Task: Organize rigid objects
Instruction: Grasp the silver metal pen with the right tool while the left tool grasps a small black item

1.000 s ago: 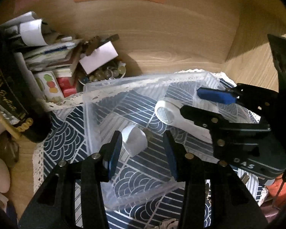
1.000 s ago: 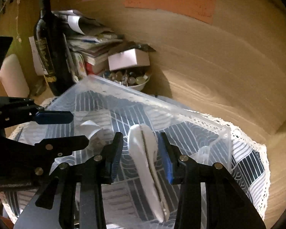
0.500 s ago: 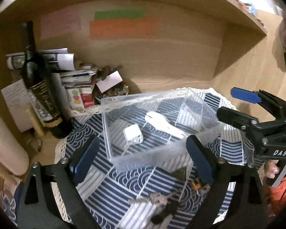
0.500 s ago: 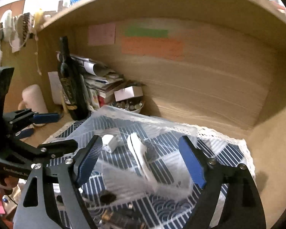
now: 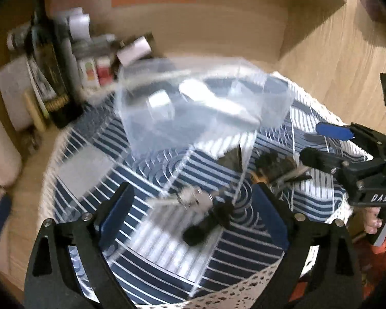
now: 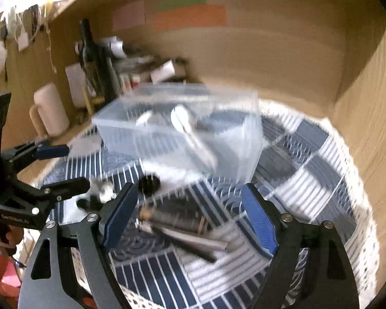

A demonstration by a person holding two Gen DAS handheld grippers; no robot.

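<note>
Both grippers, left [image 5: 193, 221] and right [image 6: 190, 219], gape empty as we leave the clear bin [image 5: 198, 108] far behind, its white items stowed inside.

Warm, dim indoor light tints both views amber. Motion blur smears everything beyond the fingers [image 5: 117, 206], most heavily the clear box [image 6: 177, 128] and the patterned cloth [image 6: 308, 154], while the fingers themselves stay sharp. Fisheye curvature bends the edges, and the corners darken to black.

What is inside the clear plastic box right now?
The clear plastic box holds a small white block and a long white flat item. Motion blur hides finer detail, and whether anything smaller lies there cannot be told.
</note>
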